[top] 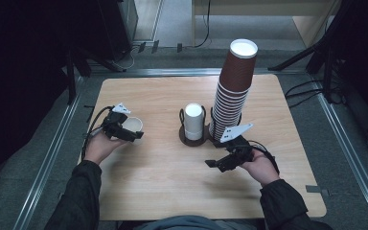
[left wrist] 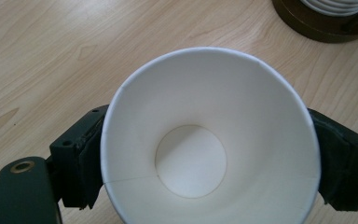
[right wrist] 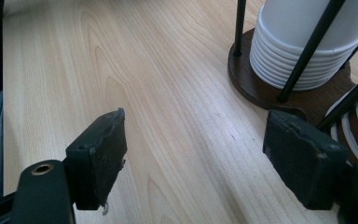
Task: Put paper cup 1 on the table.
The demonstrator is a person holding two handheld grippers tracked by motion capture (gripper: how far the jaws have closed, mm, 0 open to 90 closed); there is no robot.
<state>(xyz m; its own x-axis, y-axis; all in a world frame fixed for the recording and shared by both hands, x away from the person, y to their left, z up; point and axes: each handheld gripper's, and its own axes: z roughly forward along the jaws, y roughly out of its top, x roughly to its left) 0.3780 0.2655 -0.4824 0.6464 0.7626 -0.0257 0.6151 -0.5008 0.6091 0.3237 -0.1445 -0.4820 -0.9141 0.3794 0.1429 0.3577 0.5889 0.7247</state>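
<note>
The left gripper (top: 135, 135) has a white paper cup (left wrist: 209, 140) between its jaws, mouth turned toward the gripper's camera; in the left gripper view both black pads sit right at the cup's wall just below the rim, though whether they press on it or have let go cannot be told. In the high view the cup (top: 133, 124) lies at the left side of the pale wooden tabletop (top: 172, 167), near its edge. The right gripper (top: 211, 164) is released, its jaws spread wide over bare wood with nothing between them, hovering just in front of a dark round holder base (right wrist: 265, 91). On that base, inside thin black upright rods, stands a short stack of white cups (top: 193, 121), upside down. Just beside it a tall, leaning stack of brown cups (top: 232, 91) rises, white rims showing in rings toward the bottom. A person's dark sleeves enter from the near edge.
</note>
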